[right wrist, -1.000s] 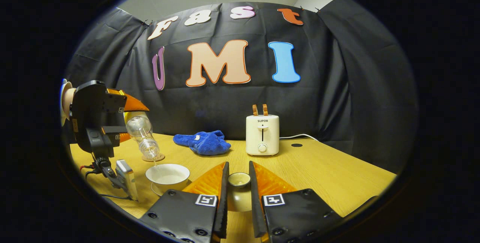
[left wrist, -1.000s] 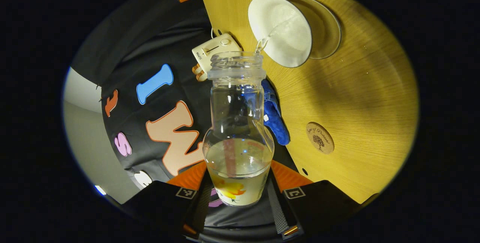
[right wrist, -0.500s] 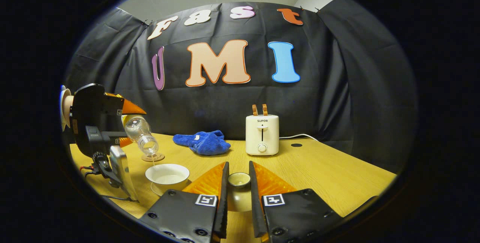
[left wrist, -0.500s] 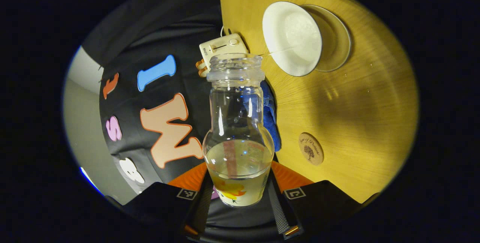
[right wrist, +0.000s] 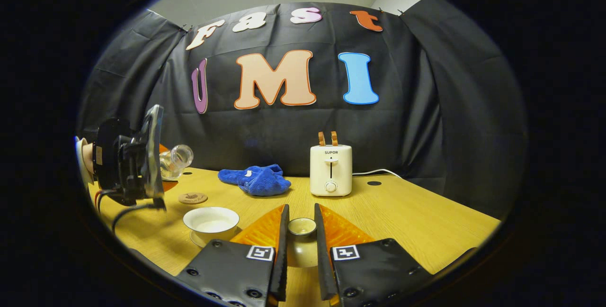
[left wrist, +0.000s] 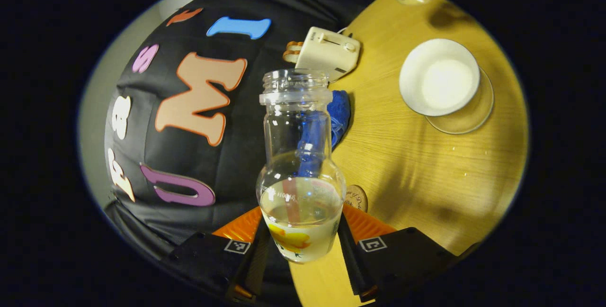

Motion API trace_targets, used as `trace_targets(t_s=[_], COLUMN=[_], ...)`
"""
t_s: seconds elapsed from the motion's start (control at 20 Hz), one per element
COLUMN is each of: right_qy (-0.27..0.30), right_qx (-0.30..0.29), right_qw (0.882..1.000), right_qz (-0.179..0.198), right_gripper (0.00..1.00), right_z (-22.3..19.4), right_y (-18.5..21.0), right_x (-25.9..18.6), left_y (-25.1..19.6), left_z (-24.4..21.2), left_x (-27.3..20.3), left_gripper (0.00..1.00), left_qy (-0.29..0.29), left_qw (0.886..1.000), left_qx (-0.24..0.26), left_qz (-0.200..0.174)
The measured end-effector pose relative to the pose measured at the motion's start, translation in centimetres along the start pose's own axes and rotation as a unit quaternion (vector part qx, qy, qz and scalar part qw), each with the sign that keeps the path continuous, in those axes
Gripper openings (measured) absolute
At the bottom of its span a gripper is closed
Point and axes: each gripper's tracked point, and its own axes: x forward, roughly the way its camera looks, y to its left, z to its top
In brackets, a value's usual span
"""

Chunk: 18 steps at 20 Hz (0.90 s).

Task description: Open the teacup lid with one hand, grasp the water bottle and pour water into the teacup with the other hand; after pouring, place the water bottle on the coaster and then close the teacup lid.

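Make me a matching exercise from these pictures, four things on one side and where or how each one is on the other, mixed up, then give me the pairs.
Things:
1. clear glass water bottle
2. round beige teacup lid
3. round wooden coaster
4. white ceramic teacup

Places or states:
A. bare on the table, nothing on it
B. gripped in the left tool, partly full
C. uncovered on its saucer, holding water
D. pinched in the right tool

Pairs: 1-B, 2-D, 3-A, 4-C
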Motion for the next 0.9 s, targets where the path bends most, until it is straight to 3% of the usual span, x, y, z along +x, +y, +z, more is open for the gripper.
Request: trace_targets(t_s=[0.1, 0.15, 0.25, 0.5, 0.6, 0.9], right_qy=[0.0, 0.0, 0.0, 0.0, 0.0, 0.0], right_qx=[0.0, 0.0, 0.0, 0.0, 0.0, -0.001], right_qw=[1.0, 1.0, 1.0, 1.0, 1.0, 1.0], right_qz=[0.001, 0.0, 0.001, 0.0, 0.0, -0.012], right_gripper=[0.3, 0.3, 0.3, 0.3, 0.3, 0.3], right_z=[0.0, -0.1, -0.1, 0.0, 0.0, 0.0], right_y=[0.0, 0.0, 0.0, 0.0, 0.0, -0.1], right_x=[0.0, -0.1, -0.1, 0.0, 0.0, 0.2], left_y=[0.2, 0.4, 1.4, 3.1, 3.7, 2.5], left_z=[-0.7, -0.9, -1.0, -1.7, -1.8, -1.3], left_x=[1.0, 1.4, 2.0, 3.8, 4.3, 6.2], left_gripper=[0.68, 0.64, 0.68, 0.68, 0.68, 0.67], left_qy=[0.001, -0.003, -0.014, -0.042, -0.055, -0.069], left_qw=[0.994, 0.987, 0.971, 0.912, 0.895, 0.872], left_qx=[-0.108, -0.161, -0.24, -0.408, -0.443, -0.483], left_qz=[-0.007, -0.012, -0.008, -0.013, -0.014, -0.035])
